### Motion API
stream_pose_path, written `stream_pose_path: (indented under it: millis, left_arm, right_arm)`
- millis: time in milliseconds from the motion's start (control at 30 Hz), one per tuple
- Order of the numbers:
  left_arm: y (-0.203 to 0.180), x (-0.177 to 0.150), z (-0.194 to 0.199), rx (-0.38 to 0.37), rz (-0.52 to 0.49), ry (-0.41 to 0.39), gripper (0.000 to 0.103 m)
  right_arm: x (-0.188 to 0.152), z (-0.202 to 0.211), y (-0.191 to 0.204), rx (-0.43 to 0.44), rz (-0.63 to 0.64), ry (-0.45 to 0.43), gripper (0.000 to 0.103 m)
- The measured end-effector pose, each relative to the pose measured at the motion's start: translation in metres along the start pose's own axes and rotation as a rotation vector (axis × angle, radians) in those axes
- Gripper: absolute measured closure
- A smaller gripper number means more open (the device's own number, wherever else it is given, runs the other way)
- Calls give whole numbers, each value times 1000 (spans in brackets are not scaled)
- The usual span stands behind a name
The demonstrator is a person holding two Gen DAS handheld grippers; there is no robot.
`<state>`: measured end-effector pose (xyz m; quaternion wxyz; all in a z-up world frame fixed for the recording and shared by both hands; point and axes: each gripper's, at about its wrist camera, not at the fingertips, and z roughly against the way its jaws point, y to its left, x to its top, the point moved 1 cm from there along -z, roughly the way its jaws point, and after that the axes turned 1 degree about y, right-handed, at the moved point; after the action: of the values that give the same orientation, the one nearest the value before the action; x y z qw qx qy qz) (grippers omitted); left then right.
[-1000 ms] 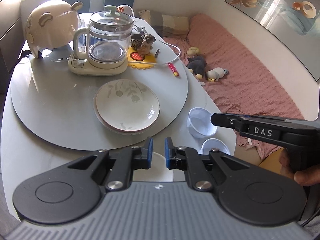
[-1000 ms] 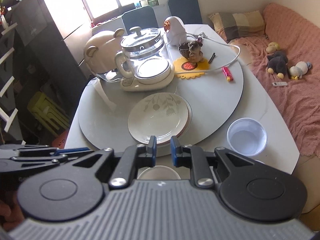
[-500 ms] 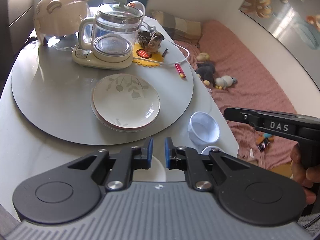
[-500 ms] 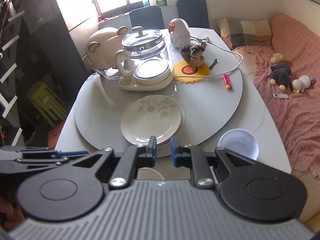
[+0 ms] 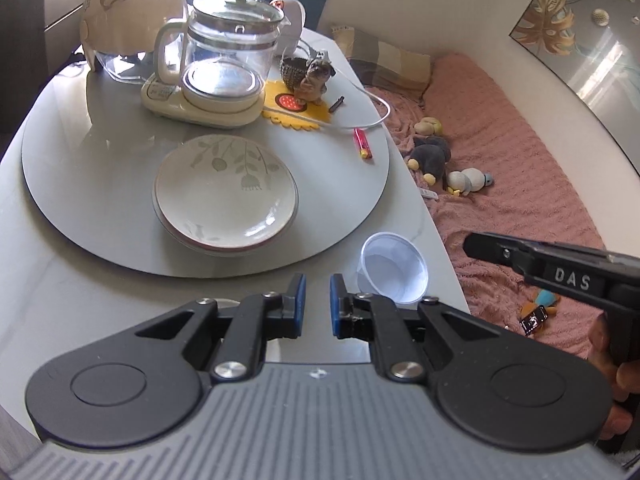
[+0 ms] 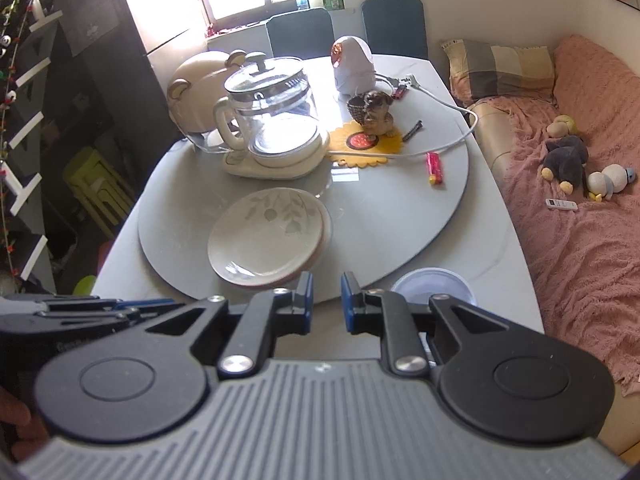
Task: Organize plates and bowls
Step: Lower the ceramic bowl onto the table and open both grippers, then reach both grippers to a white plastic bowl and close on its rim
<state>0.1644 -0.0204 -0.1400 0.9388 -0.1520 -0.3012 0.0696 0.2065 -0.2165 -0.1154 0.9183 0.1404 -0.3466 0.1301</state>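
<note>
Step in hand, as I read it: approach, nothing lifted yet. My left tongs [image 5: 315,304] are drawn nearly together with only a narrow gap and nothing between the pads; my right tongs [image 6: 325,304] stand the same, empty.

Plates [image 5: 226,192]: a stack on the round turntable [image 5: 72,184], at 12 o'clock from both tongs. I count two for certain by their rims, maybe more below; cannot tell.

Bowls: one clear plastic bowl [image 5: 394,268] on the bare worktop [image 5: 48,292] off the turntable, at about 1 o'clock from the left tongs, close to the edge. A pale rim shows under the left tongs; too hidden to call it a second bowl.

Next move, my judgement: spread one pair of tongs, take the bowl by its thin rim, gently, since it looks light and easily tipped.
</note>
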Motion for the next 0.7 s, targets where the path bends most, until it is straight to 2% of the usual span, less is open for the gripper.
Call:
stream_pose_path:
  millis: [267, 400, 567, 700]
  left_arm:
    - [-35, -21, -29, 16, 9, 29, 90]
    - [-48, -31, -43, 12, -8, 66, 90]
    - [-52, -41, -66, 10, -43, 111, 90]
    - [-49, -47, -83, 4, -31, 176, 90]
  right_arm:
    - [-22, -4, -48, 16, -17, 54, 84]
    - [-32, -11, -67, 17, -77, 78, 84]
    - [-48, -25, -83, 28, -127, 111, 84]
    - [-58, -37, -96, -1, -178, 152, 84]
